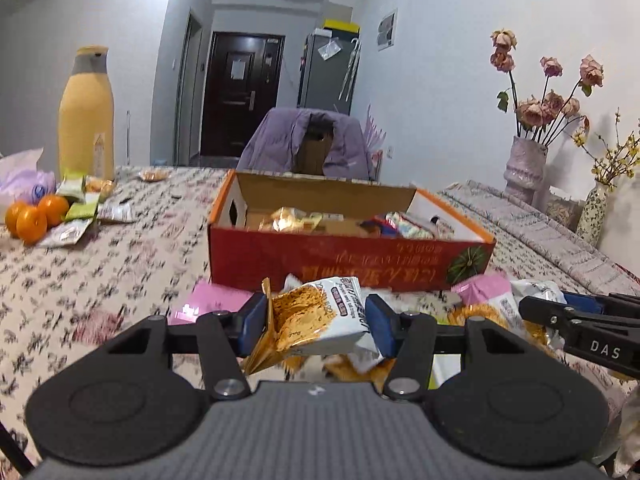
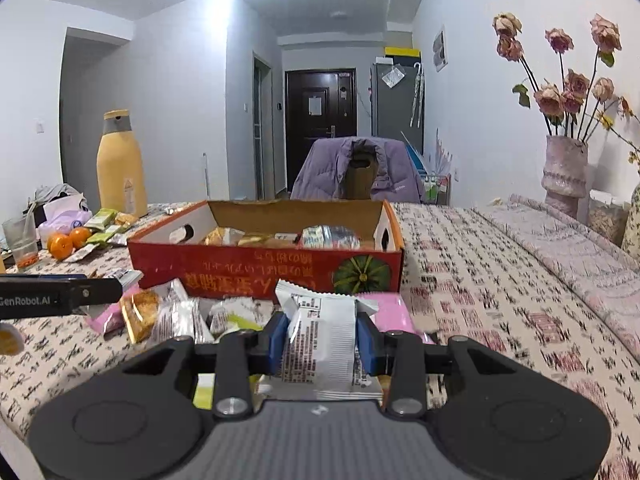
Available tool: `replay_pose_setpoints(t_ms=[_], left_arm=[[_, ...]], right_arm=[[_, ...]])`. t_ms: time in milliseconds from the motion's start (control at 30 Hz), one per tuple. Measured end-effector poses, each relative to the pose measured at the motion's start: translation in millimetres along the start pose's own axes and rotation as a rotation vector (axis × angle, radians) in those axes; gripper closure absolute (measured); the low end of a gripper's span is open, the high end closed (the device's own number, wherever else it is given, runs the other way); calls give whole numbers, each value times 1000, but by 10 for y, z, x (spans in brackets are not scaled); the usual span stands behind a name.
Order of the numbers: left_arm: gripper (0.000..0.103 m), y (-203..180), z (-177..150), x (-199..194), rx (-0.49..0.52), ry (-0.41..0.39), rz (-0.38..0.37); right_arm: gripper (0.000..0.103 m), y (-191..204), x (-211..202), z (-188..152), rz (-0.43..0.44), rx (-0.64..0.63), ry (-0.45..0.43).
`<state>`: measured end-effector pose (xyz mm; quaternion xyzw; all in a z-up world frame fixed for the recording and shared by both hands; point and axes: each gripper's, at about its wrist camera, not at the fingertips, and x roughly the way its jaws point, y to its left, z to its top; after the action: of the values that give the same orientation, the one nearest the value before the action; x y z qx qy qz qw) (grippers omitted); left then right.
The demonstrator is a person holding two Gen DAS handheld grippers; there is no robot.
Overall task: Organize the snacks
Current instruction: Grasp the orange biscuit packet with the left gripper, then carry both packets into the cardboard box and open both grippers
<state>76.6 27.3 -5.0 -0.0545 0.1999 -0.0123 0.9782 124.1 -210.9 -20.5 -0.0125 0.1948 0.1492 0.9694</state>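
Left claw (image 1: 316, 326) pinching orange-white snack packet (image 1: 320, 320), right claw (image 2: 322, 344) pinching white packet (image 2: 320, 344); both raised, probably for dropping into red box (image 1: 320, 256).

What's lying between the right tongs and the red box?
In the right wrist view, a pink packet and small loose snack packets lie before the red box.

box (image 2: 264, 266) behind snack pile (image 2: 180, 316) | oranges (image 1: 32, 216) far left | vases (image 1: 524, 170) right, on table (image 1: 120, 264)
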Motion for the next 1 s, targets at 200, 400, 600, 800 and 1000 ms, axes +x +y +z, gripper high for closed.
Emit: replay_pose_setpoints(t_ms=[200, 400, 600, 800, 1000], left_arm=[[48, -80, 246, 85, 25, -56, -2], [48, -154, 514, 232, 45, -100, -3], [48, -183, 761, 434, 70, -131, 6], [48, -129, 1012, 704, 52, -144, 18], [48, -45, 1173, 1046, 27, -133, 33]], right_arm=[[67, 35, 146, 206, 17, -13, -48], [67, 96, 389, 458, 28, -35, -87], [67, 167, 702, 722, 42, -54, -103], [67, 231, 1073, 964, 61, -61, -79], [67, 322, 1485, 1111, 68, -63, -37]])
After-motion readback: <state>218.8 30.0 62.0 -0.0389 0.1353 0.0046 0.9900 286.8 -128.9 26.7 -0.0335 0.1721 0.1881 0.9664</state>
